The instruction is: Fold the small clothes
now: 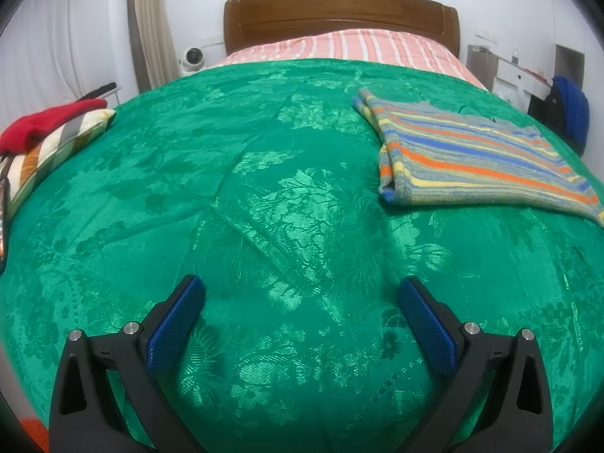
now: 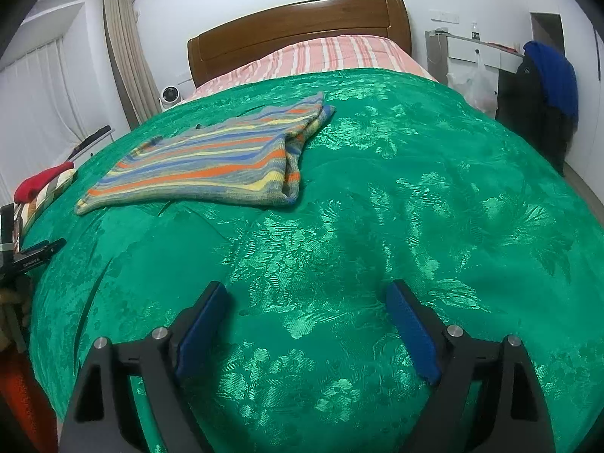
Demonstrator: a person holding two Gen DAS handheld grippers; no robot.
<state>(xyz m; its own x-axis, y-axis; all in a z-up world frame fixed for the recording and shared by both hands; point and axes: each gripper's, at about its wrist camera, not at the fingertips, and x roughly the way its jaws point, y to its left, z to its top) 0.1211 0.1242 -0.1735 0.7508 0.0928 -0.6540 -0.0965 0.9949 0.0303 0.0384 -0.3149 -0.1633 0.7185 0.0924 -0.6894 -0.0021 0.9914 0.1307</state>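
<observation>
A striped knit garment (image 1: 472, 154) in blue, orange, yellow and grey lies folded flat on the green bedspread (image 1: 264, 196). In the left wrist view it is far right, well ahead of my left gripper (image 1: 302, 294), which is open and empty above the spread. In the right wrist view the garment (image 2: 211, 158) lies far left, ahead of my right gripper (image 2: 307, 298), also open and empty. The left gripper (image 2: 34, 256) shows at the right wrist view's left edge.
A striped pillow with a red cloth on it (image 1: 49, 132) sits at the bed's left edge. A pink striped sheet (image 1: 339, 47) and wooden headboard (image 1: 339, 13) are at the far end. A chair with blue clothing (image 2: 551, 83) stands right of the bed.
</observation>
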